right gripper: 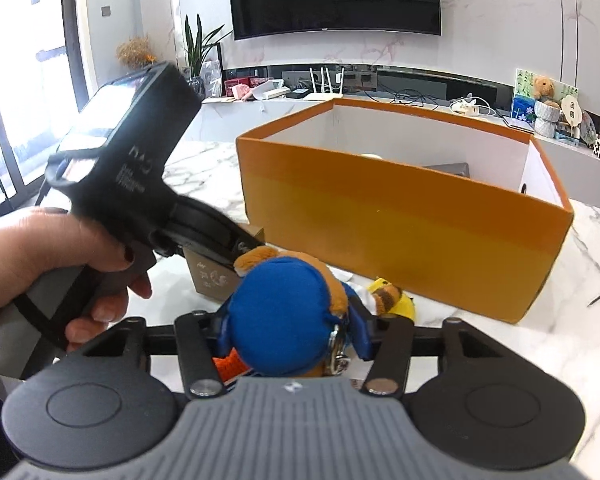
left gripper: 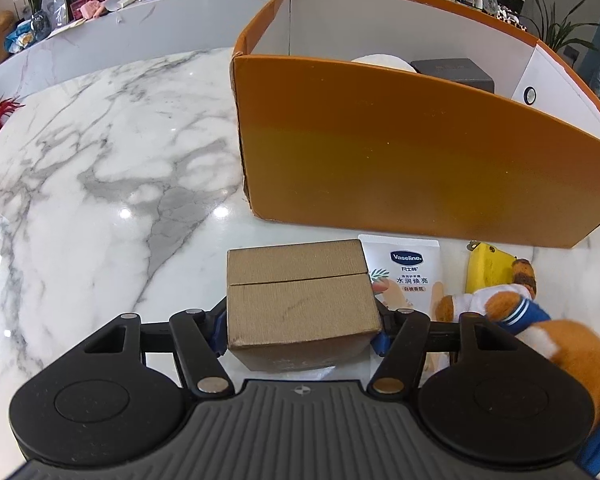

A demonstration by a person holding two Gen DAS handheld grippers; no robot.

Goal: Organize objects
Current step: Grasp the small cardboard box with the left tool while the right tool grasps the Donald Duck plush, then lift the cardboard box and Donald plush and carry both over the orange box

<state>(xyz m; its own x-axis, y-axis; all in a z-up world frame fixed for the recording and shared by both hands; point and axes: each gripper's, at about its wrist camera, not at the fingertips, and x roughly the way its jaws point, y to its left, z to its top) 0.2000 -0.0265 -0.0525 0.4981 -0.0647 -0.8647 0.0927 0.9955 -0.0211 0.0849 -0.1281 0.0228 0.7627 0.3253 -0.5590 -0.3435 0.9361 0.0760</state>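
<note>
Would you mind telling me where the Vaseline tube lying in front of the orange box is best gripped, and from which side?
Grip the Vaseline tube across its flat printed body near the crimped end by the orange box, coming straight down from above. It lies flat on the marble table, hemmed in by the cardboard box on one side and the plush toy on the other, so only its top face is probably open.

The cardboard box (left gripper: 300,300) lies before the orange bin (left gripper: 420,152), tube (left gripper: 410,268) just right.
</note>
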